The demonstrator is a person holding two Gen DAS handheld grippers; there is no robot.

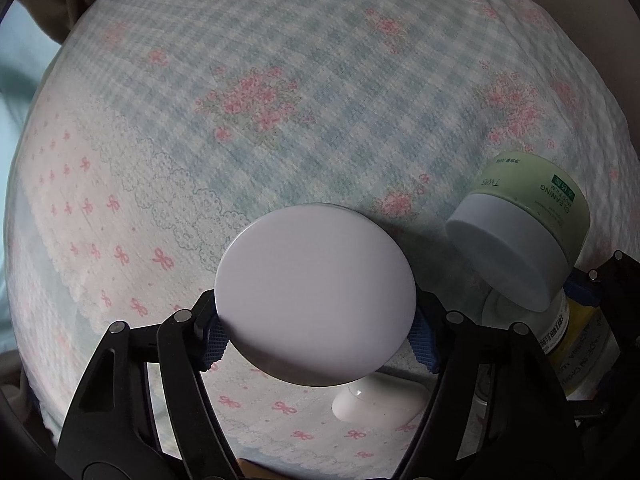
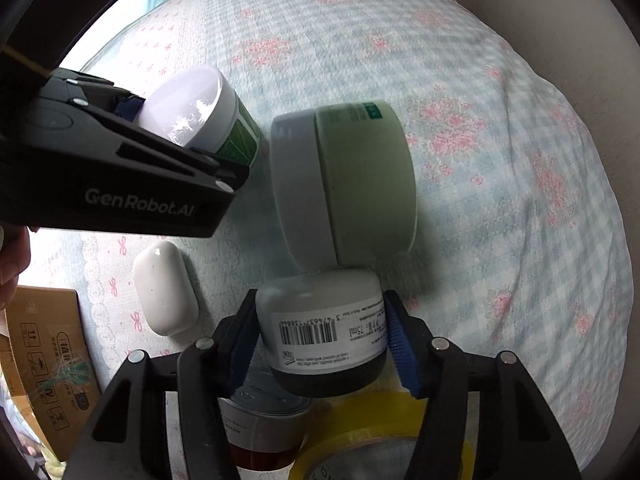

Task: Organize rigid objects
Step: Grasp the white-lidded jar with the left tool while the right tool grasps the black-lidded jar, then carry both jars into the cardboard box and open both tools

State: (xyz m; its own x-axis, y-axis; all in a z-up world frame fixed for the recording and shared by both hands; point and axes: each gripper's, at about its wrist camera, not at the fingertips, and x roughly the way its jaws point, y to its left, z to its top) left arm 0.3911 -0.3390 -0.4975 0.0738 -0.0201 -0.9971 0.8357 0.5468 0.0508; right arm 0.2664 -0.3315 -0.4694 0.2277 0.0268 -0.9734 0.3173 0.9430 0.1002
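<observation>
My left gripper is shut on a white-lidded jar, held above the bed; the jar's lid fills the middle of the left wrist view, and the right wrist view shows it with a green label at the upper left. My right gripper is shut on a small white jar with a barcode label and dark base. A pale green jar with a grey lid lies on its side just beyond it, touching it; it also shows in the left wrist view.
A white oval case lies on the floral checked bedspread. A yellow tape roll and a brown-labelled jar sit under my right gripper. A cardboard box stands off the bed's left edge.
</observation>
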